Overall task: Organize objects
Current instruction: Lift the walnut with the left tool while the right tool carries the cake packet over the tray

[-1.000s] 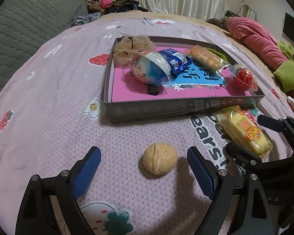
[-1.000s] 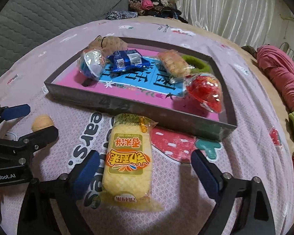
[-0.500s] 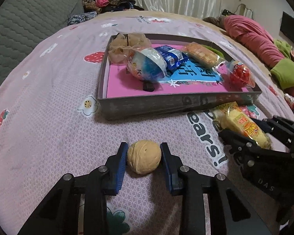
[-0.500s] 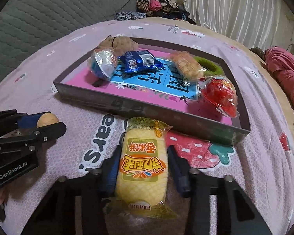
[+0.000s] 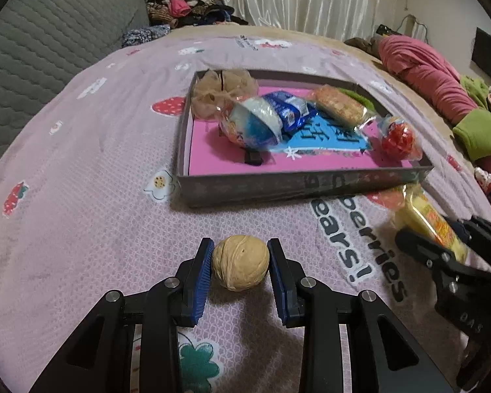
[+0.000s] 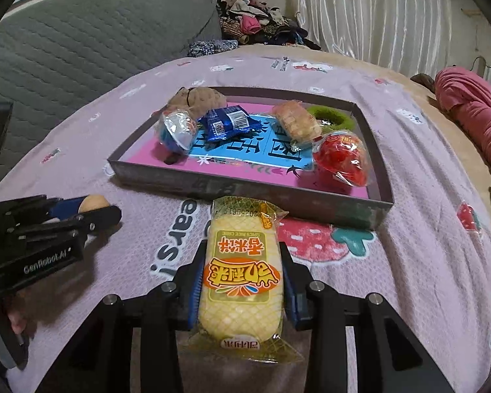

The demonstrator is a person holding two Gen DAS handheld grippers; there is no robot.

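Reading the yellow snack pack (image 6: 242, 281) in my right gripper (image 6: 242, 286), I make out "SPICY RICE CAKE" above orange Chinese lettering; its fingers (image 6: 195, 290) have just closed and clamp the pack's sides. My left gripper (image 5: 240, 263) has closed likewise, blue pads pressing a walnut (image 5: 240, 266) that sits on the bed. The left tool's body reads "GenRobot.AI". The pink bedspread (image 5: 81, 203) carries strawberries and the words "berries" and "ears!". Just beyond both items lies a shallow grey box (image 6: 245, 190) with wrapped snacks on a pink and blue sheet. Grey quilted headboard (image 6: 81, 39), white curtains (image 6: 376, 9) behind. Both grippers point steeply downward.
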